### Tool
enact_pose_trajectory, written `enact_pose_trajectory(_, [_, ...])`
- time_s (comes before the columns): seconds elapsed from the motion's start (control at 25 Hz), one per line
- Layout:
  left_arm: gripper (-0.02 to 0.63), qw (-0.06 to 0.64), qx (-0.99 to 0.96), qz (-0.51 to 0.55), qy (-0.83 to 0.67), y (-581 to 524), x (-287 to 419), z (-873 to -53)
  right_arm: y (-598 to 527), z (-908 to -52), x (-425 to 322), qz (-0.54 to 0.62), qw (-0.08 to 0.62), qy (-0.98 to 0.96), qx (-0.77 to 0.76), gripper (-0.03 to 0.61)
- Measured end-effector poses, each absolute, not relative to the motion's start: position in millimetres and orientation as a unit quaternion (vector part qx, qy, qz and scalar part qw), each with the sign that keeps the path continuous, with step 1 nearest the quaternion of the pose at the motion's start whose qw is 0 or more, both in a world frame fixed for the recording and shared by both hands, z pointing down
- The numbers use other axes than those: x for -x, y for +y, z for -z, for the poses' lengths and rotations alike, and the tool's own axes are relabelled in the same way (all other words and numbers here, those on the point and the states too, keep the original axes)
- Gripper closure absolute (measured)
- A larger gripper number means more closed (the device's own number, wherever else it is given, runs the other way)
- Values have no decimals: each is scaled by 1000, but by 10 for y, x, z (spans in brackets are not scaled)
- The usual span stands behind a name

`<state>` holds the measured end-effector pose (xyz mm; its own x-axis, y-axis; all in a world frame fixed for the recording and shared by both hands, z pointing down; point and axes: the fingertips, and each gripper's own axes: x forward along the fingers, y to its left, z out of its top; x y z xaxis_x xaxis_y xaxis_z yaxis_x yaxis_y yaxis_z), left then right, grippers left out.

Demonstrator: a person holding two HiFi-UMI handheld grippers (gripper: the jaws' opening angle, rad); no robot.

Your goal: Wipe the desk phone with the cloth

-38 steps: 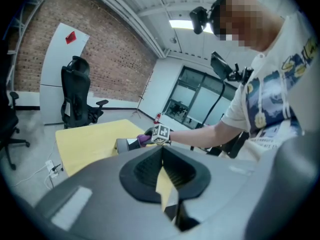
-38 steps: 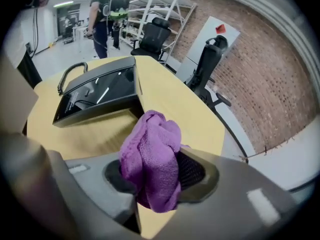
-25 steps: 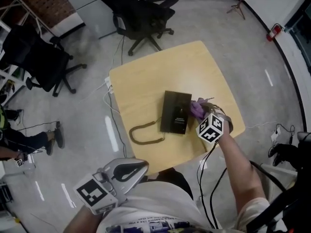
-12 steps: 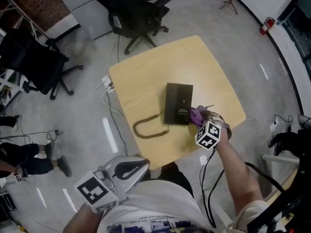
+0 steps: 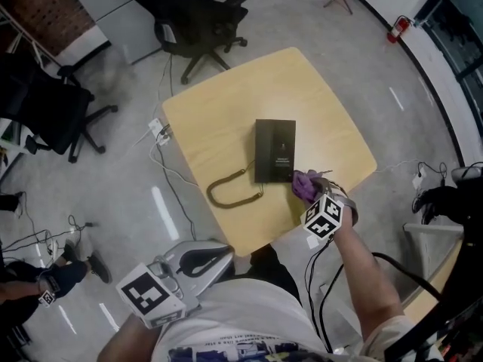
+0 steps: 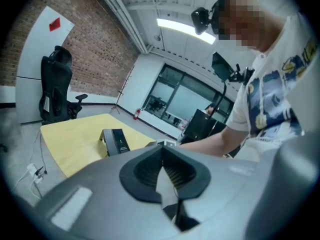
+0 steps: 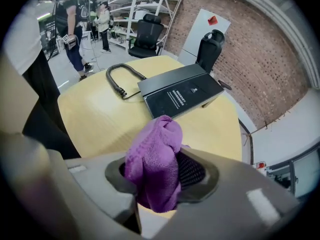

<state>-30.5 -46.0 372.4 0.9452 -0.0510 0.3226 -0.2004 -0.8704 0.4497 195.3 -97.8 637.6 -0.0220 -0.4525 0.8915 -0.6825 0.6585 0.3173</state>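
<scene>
The black desk phone (image 5: 275, 151) lies flat mid-way across the yellow table (image 5: 226, 104), its coiled cord (image 5: 230, 194) looping off to its left. My right gripper (image 5: 309, 189) is shut on a purple cloth (image 5: 304, 182) that sits at the phone's near right corner. In the right gripper view the cloth (image 7: 155, 159) bulges out of the right gripper (image 7: 160, 176), just short of the phone (image 7: 180, 95). My left gripper (image 5: 198, 261) is held low by my body, off the table, shut and empty. The left gripper (image 6: 162, 171) faces the phone (image 6: 115, 140) from afar.
Two black office chairs (image 5: 192, 21) (image 5: 45, 104) stand on the grey floor beyond the table. A power strip with cables (image 5: 157, 130) lies by the table's left corner. People stand near shelving (image 7: 70, 24) in the right gripper view.
My right gripper has slid the purple cloth along the phone's right side toward me, from mid-edge to its near corner. The left gripper has stayed put.
</scene>
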Motion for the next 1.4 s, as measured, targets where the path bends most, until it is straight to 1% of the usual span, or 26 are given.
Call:
enact_pose_trajectory(0.28, [609, 241, -958, -149, -55, -418, 475, -3810, -830, -6111, -1575, -107, 555, -713, -415, 420])
enact_pose_trajectory(0.44, [609, 239, -957, -154, -51, -368, 532, -3837, -877, -6220, -1265, -95, 558, -725, -393, 420])
enact_pose_trajectory(0.56, [609, 239, -956, -160, -54, -348, 574, -3847, -938, -6365, -1198, -94, 567, -719, -391, 420])
enact_pose_trajectory(0.8, [609, 236, -955, -169, -59, -347, 554, -3852, -928, -6483, -1454, -99, 590, -693, -403, 420])
enact_pose_trajectory(1.4, [609, 229, -955, -177, -62, -395, -89, -3786, -931, -6472, -2290, -113, 580, -680, -434, 420])
